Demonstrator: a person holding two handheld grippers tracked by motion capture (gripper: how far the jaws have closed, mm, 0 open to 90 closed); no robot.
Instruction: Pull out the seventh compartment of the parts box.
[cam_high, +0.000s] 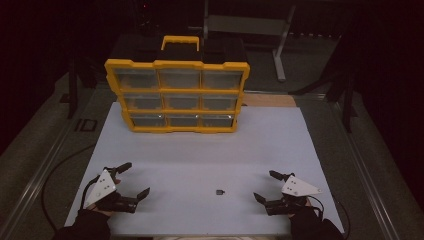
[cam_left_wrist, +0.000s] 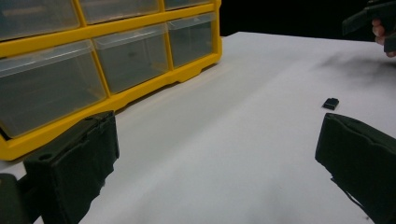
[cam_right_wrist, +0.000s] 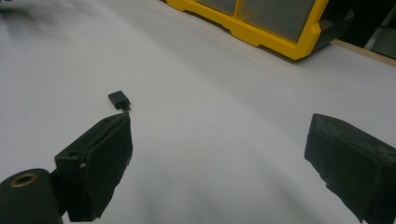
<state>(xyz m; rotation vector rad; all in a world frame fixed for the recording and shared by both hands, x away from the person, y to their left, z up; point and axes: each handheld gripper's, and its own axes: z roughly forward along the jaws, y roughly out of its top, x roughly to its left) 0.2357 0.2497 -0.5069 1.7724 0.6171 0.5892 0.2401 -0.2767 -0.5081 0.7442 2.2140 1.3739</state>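
1. Right now, a small flat black rectangular piece (cam_high: 220, 191) is seen lying on the white tabletop (cam_high: 210, 150), near its front edge and a little right of the middle, untouched by anything.
2. At the front left corner, the left gripper (cam_high: 134, 181) is held low over the tabletop, its two black jaws spread wide with nothing between them; in the left gripper view the same wide gap is shown, with bare white surface between the jaws and the small black piece (cam_left_wrist: 331, 103) seen beyond the jaw at the right.
3. At the front right corner, the right gripper (cam_high: 265, 186) is held likewise, jaws set wide apart and empty.
4. In the right gripper view, the small black piece (cam_right_wrist: 119, 99) is seen just past the tip of the jaw at the left, outside the gap and apart from the pads.
5. Of the two grippers, the right one is placed nearer to the piece.
6. Along the back edge of the tabletop, a yellow plastic organiser box with nine clear drawers (cam_high: 177, 95) is stood upright, its drawers facing the person and its handle on top.
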